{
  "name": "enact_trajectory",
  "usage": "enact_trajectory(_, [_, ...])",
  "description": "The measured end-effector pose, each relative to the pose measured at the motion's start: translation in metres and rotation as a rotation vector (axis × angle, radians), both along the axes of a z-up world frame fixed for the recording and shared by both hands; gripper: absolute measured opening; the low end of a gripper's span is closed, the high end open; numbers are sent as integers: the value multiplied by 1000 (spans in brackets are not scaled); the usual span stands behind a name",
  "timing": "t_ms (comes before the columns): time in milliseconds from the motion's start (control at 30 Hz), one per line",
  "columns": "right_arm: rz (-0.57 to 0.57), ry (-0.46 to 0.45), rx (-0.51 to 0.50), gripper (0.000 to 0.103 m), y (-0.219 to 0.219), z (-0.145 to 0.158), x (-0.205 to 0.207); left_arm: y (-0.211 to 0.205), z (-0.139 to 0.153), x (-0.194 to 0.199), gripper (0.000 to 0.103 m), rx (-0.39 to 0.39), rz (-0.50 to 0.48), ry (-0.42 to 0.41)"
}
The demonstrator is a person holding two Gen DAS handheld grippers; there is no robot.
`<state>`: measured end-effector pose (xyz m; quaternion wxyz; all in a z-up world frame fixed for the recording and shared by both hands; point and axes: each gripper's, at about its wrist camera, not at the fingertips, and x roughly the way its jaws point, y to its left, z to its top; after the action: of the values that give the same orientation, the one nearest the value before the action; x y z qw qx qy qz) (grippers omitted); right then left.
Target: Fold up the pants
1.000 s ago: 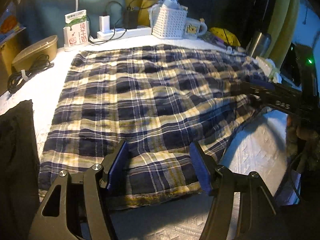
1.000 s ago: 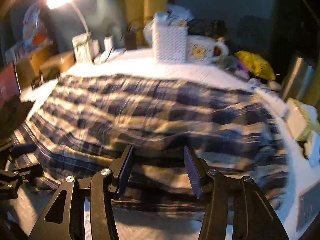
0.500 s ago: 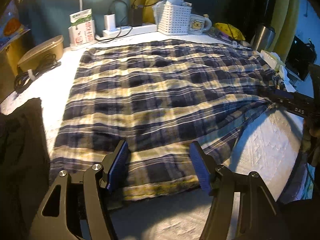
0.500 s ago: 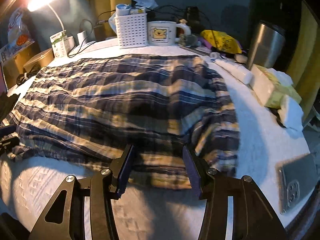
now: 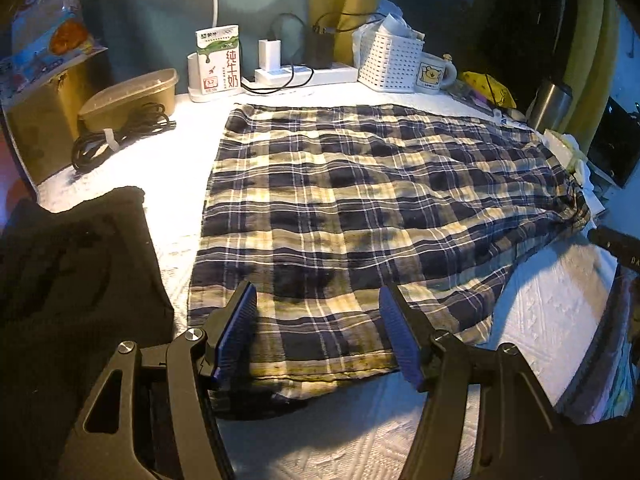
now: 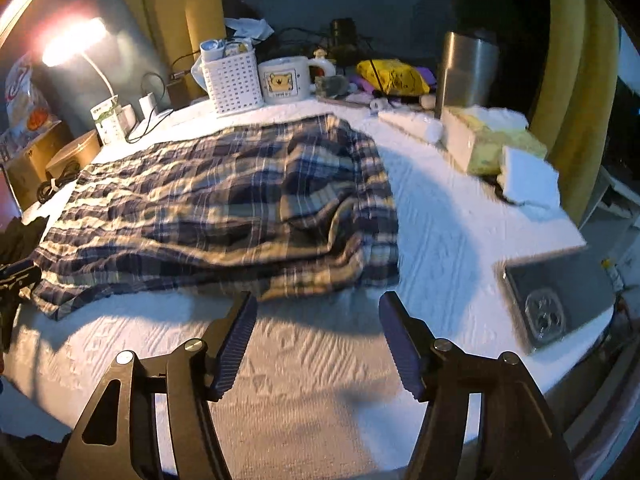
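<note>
Pants (image 5: 360, 216) in a navy-and-cream plaid lie spread flat over the white textured cover (image 5: 552, 312) of the table, filling most of the space ahead of both tools. Seen from the left gripper (image 5: 318, 332), their near hem runs directly beneath and between the blue pads (image 5: 236, 332), which stand well apart and press on nothing; the cloth lies loose under them, so this tool is released. A black garment (image 5: 68, 288) is heaped just to its left, and beyond that a coiled black cable (image 5: 116, 136) rests against a tan lidded container (image 5: 132, 92). Far ahead stand a milk carton (image 5: 218, 62), a white power strip (image 5: 304, 74), a white lattice basket (image 5: 390, 66) and a bear-print mug (image 5: 434, 76).

From the right gripper (image 6: 318, 340), the pants (image 6: 224, 208) sit just ahead and to the left, their nearest rumpled edge close to the left fingertip but not between the pads. Its jaws have just been opening and stand wide over bare cover (image 6: 320, 360), holding nothing. To its right a phone (image 6: 556, 304) lies face down near the table edge; ahead on the right are yellow-and-white packs (image 6: 492, 140) and a steel tumbler (image 6: 468, 68). A lit lamp (image 6: 72, 42) glows far ahead on the left.
</note>
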<state>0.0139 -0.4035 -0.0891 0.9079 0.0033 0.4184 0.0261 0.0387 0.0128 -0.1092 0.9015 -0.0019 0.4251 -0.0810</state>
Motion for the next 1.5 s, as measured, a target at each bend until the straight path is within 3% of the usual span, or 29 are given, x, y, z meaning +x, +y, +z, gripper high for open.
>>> enact_trajectory(133, [2, 33, 60, 68, -1, -11, 2, 3, 1, -1, 64, 11, 9, -1])
enact_trajectory(200, [0, 47, 91, 80, -1, -16, 5, 5, 1, -2, 64, 13, 19, 1])
enact_trajectory(333, [4, 50, 131, 89, 0, -21, 14, 12, -1, -1, 64, 23, 45, 7])
enact_trajectory(500, [-9, 33, 202, 90, -5, -20, 31, 29, 0, 1, 64, 41, 95, 12])
enact_trajectory(667, [-56, 13, 336, 90, -19, -19, 50, 43, -3, 5, 64, 47, 137, 27])
enact_trajectory(1133, [-108, -24, 385, 89, -14, -21, 105, 40, 5, 24, 64, 44, 167, 8])
enact_trajectory(1233, [-96, -20, 378, 79, -8, -22, 114, 38, 6, 27, 64, 41, 168, 5])
enact_trajectory(1333, [-95, -15, 382, 59, -8, -24, 122, 36, 7, 30, 64, 39, 170, 6])
enact_trajectory(1400, [-89, -12, 398, 35, -11, -25, 126, 35, 7, 31, 64, 38, 172, 5])
enact_trajectory(1500, [-47, -24, 398, 21, -9, -24, 129, 34, 9, 34, 64, 38, 170, 4])
